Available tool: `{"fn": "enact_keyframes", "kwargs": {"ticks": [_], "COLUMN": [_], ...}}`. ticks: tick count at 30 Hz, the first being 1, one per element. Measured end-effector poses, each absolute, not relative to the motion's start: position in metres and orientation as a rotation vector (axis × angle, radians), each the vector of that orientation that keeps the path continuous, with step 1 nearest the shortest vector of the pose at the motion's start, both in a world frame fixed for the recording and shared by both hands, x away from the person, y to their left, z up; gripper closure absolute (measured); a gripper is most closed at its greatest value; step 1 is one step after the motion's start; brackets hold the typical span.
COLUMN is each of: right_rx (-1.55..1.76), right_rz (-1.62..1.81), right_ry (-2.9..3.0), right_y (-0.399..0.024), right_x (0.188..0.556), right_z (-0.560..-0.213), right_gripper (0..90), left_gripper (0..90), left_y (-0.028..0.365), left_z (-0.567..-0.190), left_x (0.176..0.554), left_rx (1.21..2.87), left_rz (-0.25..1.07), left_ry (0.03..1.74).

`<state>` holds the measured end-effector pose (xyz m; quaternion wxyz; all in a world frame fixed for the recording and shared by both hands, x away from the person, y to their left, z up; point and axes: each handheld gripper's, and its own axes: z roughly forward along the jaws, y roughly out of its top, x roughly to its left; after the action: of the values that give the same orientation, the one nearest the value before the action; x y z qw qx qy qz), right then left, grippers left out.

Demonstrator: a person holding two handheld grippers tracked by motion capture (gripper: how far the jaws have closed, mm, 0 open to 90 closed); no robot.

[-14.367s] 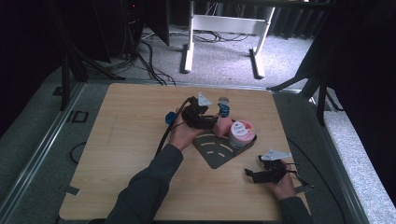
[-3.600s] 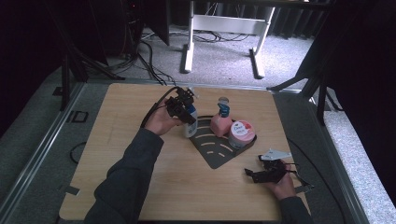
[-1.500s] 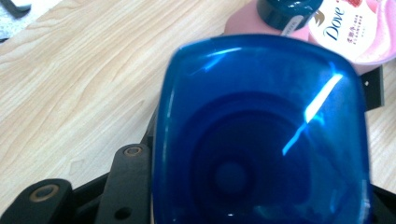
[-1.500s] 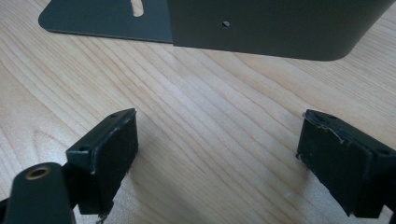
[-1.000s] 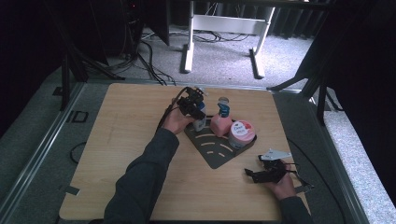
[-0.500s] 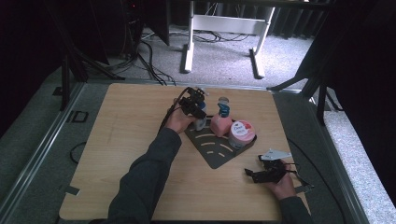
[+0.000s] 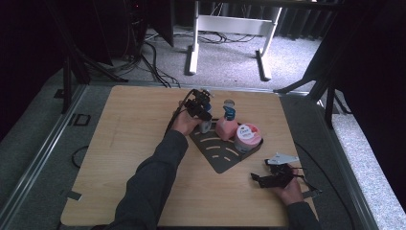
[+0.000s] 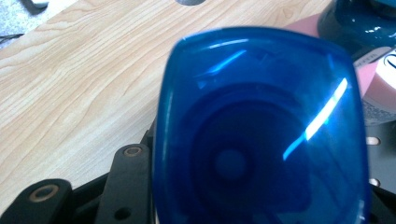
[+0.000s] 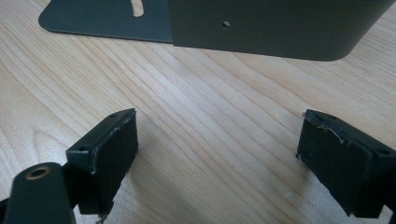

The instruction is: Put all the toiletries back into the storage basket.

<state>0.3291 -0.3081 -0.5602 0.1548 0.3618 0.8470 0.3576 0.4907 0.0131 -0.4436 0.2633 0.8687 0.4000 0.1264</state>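
A blue-capped bottle (image 8: pixel 261 135) was pinched upright in the left hand-held gripper (image 7: pixel 201 109) at the dark rack's (image 7: pixel 225 158) far-left corner – just beside the pink bottle (image 7: pixel 226 125); the right hand-held gripper (image 9: pixel 219 158), spread empty, was rested well apart on the table (image 7: pixel 124 129)

On the dark tray (image 7: pixel 225 160) stand three toiletry containers. One is a pink bottle (image 7: pixel 226 128) with a blue cap at the tray's middle. One is a round jar (image 7: pixel 247 136) with a white-and-pink lid, just right of the bottle. One is a blue-capped container (image 8: pixel 261 126) at the tray's far left corner. Two grippers work the table: one at that corner (image 7: pixel 198 108), one right of the tray's near end (image 7: pixel 270 179).
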Motion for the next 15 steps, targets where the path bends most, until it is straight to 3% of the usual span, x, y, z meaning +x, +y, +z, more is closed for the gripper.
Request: {"fn": "enact_keyframes", "kwargs": {"ticks": [15], "right_rx": [1.037], "right_rz": [1.024], "right_ry": [2.427], "right_y": [-0.308], "right_x": [0.329], "right_z": [-0.56], "right_gripper": [12.1], "left_gripper": [54.9], "left_y": [0.002], "left_z": [-0.444], "left_x": [0.498], "left_rx": [2.339], "left_rz": [0.32], "left_ry": [1.049]}}
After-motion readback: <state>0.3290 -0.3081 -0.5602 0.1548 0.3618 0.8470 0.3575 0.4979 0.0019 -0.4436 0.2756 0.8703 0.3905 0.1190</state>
